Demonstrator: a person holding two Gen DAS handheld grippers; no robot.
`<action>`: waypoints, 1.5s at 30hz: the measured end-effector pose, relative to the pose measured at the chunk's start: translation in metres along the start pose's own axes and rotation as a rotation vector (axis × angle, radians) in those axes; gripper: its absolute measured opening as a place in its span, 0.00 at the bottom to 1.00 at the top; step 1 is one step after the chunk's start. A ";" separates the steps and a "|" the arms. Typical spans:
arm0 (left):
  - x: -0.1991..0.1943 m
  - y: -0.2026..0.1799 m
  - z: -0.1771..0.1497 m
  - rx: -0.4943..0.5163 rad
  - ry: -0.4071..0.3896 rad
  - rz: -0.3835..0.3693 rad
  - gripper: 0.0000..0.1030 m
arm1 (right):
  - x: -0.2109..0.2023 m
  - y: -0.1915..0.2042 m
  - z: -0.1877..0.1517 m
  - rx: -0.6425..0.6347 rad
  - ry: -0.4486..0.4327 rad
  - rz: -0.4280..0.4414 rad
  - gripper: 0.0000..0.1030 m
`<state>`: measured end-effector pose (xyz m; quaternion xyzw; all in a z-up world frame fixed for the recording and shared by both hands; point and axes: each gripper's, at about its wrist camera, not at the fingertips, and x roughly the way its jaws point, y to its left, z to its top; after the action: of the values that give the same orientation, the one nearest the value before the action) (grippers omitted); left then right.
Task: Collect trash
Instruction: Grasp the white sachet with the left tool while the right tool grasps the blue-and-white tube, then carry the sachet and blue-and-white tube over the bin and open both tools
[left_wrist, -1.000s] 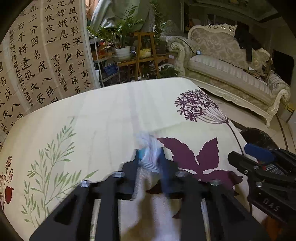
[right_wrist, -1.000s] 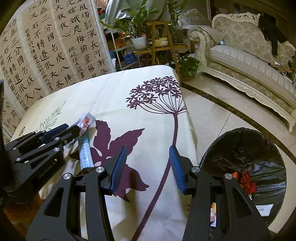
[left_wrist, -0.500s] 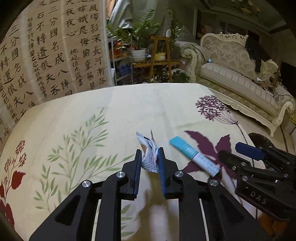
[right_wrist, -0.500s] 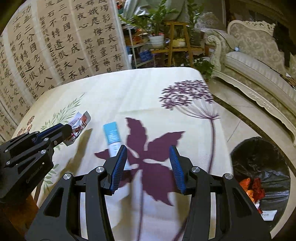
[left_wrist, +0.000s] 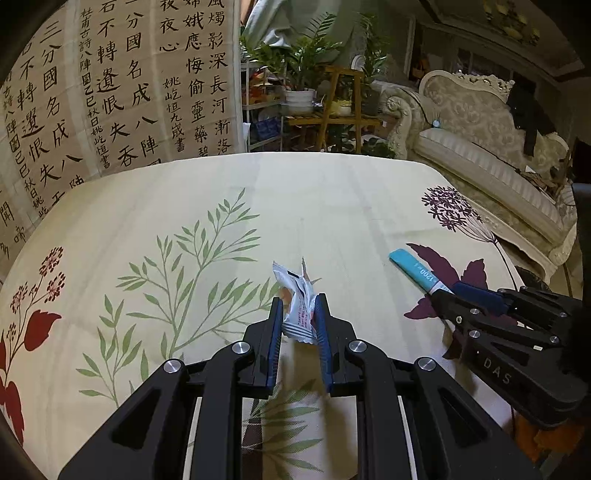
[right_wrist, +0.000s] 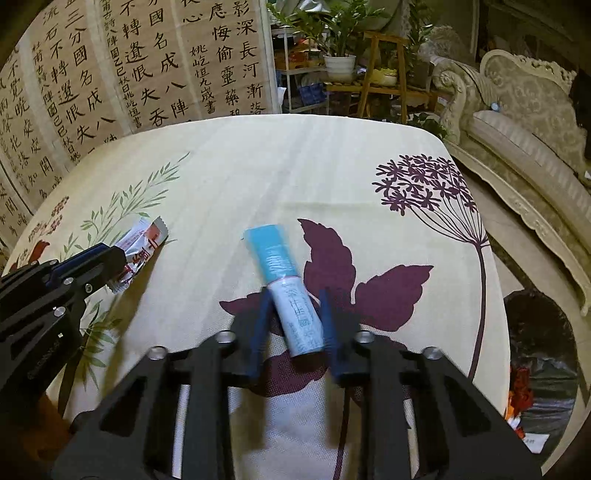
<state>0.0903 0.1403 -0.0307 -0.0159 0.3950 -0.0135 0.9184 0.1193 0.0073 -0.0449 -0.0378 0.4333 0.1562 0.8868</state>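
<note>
My left gripper (left_wrist: 298, 314) is shut on a crumpled white-and-red snack wrapper (left_wrist: 295, 301) and holds it just above the flowered tablecloth; the wrapper also shows in the right wrist view (right_wrist: 142, 251). A blue-and-white tube (right_wrist: 286, 284) lies on the cloth over a purple leaf print. My right gripper (right_wrist: 293, 314) is open with its fingers on either side of the tube's white end, not closed on it. In the left wrist view the tube (left_wrist: 413, 271) lies at the right, its near end hidden by the right gripper (left_wrist: 448, 295).
A black-bagged trash bin (right_wrist: 543, 354) with red scraps inside stands on the floor right of the table. The table's right edge (right_wrist: 496, 295) drops off near the bin. A calligraphy screen (right_wrist: 110, 74), plant shelves and a cream sofa (right_wrist: 535, 122) stand behind.
My right gripper has moved left from near the bin to straddle the tube. My left gripper, still holding the wrapper, has shifted left, away from the tube.
</note>
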 end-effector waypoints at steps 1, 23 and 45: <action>0.000 0.000 -0.001 -0.002 -0.001 -0.001 0.18 | -0.001 0.000 -0.001 -0.001 -0.002 -0.003 0.21; -0.034 -0.046 -0.020 0.028 -0.032 -0.069 0.18 | -0.063 -0.038 -0.049 0.116 -0.074 -0.060 0.13; -0.061 -0.170 -0.036 0.178 -0.068 -0.200 0.18 | -0.134 -0.146 -0.114 0.329 -0.171 -0.211 0.13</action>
<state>0.0202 -0.0275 -0.0038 0.0258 0.3574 -0.1393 0.9232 0.0009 -0.1867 -0.0211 0.0754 0.3699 -0.0076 0.9260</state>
